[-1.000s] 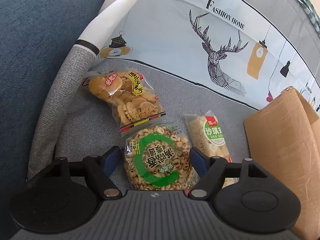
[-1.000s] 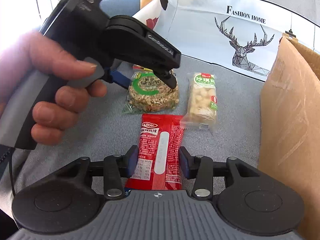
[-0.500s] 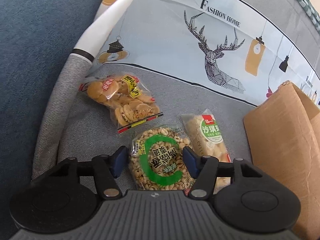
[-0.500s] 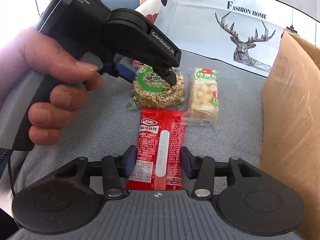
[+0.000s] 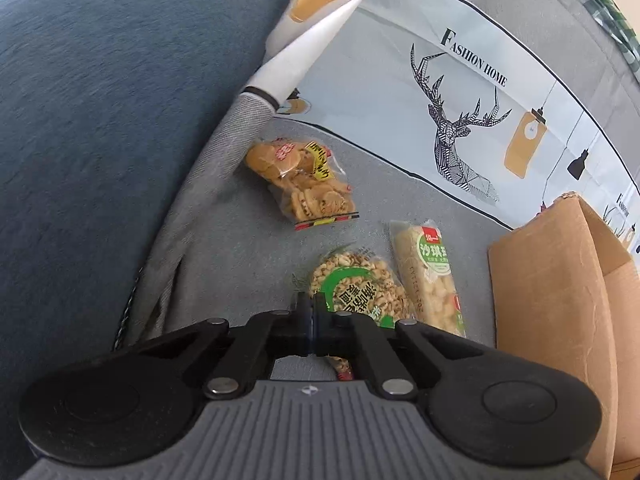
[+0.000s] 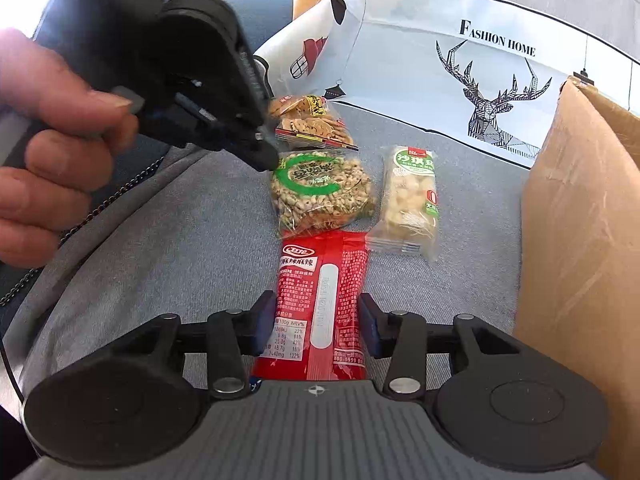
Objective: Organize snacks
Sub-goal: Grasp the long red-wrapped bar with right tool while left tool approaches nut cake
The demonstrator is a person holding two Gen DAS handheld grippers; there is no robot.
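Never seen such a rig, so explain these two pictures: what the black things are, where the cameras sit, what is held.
A person holds a claw tool in each hand, with a camera on each looking forward. The left wrist picture shows the left claw, shut at the edge of the green-ringed packet; whether it pinches the wrapper is unclear. The right wrist picture shows the right claw closing on the red packet; the hand there holds the left tool. A biscuit bag and rice bar also lie on the grey seat, beside a cardboard box.

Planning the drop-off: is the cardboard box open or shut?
Open: the cardboard box shows a raised flap and its interior.
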